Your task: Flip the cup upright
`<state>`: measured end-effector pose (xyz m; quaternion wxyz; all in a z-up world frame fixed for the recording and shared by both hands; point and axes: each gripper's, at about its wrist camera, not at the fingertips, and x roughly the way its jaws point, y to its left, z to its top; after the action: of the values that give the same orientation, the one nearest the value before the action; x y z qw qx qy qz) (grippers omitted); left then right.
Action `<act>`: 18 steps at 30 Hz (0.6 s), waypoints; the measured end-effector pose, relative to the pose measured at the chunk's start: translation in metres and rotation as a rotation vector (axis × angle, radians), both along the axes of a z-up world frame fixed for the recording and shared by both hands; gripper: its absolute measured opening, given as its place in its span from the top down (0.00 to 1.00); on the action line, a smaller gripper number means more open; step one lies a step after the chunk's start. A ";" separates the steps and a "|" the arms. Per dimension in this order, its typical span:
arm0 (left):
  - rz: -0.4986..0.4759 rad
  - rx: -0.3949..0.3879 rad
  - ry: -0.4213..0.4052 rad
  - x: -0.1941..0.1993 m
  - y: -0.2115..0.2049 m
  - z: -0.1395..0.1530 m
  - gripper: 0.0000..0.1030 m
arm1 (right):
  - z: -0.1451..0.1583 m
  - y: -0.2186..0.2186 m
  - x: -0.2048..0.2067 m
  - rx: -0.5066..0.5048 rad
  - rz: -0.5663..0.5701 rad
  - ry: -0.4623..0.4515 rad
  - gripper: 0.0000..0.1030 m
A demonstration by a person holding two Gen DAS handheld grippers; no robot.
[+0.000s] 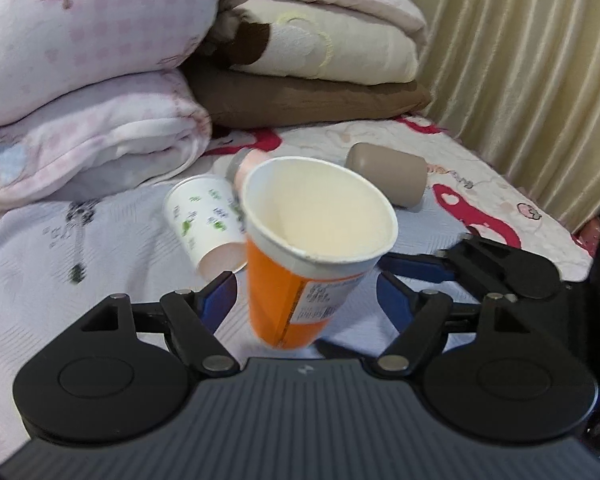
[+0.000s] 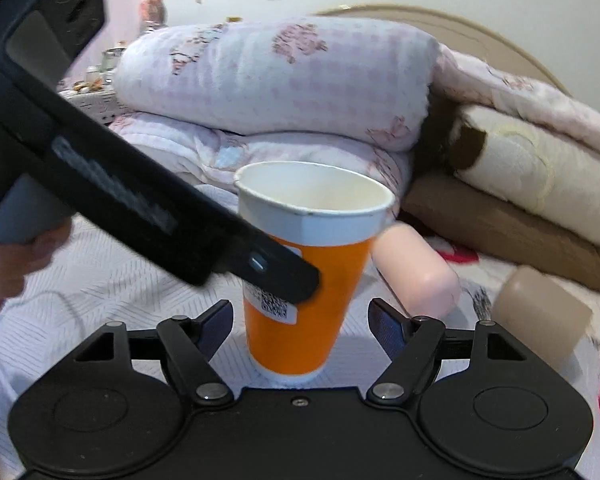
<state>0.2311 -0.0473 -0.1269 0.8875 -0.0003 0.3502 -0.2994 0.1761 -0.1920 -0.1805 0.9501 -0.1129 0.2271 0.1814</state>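
Note:
An orange paper cup [image 1: 296,280] with a white rim stands mouth up on the bed, between the fingers of both grippers; it also shows in the right wrist view [image 2: 304,304]. My left gripper [image 1: 306,292] is open, its blue-padded fingers apart on either side of the cup without touching it. My right gripper [image 2: 300,320] is open too, with the cup between its fingers. The left gripper's body [image 2: 100,184] crosses the right wrist view and its finger lies in front of the cup's side.
A white cup with green print [image 1: 204,224] lies on its side behind the orange cup. A pink cup [image 2: 416,268] and a beige cup [image 1: 388,174] also lie on the bed. Folded quilts [image 1: 80,80] are stacked behind. A curtain [image 1: 532,60] hangs at right.

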 end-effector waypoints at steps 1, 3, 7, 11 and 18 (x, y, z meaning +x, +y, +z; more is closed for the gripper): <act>0.014 0.011 0.007 -0.004 0.003 0.004 0.26 | 0.003 0.000 -0.003 0.000 -0.028 0.013 0.24; 0.051 0.023 0.016 -0.014 0.012 0.013 0.26 | 0.008 -0.004 -0.012 0.029 -0.060 0.055 0.24; 0.130 0.053 0.045 -0.034 0.025 0.030 0.25 | 0.024 -0.013 -0.035 0.094 -0.116 0.162 0.24; 0.187 0.097 0.112 -0.053 0.029 0.049 0.19 | 0.046 -0.023 -0.051 0.099 -0.200 0.232 0.24; 0.268 0.123 0.152 -0.090 0.037 0.088 0.06 | 0.092 -0.045 -0.077 0.112 -0.327 0.271 0.23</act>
<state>0.1407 -0.0104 -0.0392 0.8889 -0.0152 0.4306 -0.1553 0.0992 -0.2372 -0.0882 0.9326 0.0039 0.3574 0.0509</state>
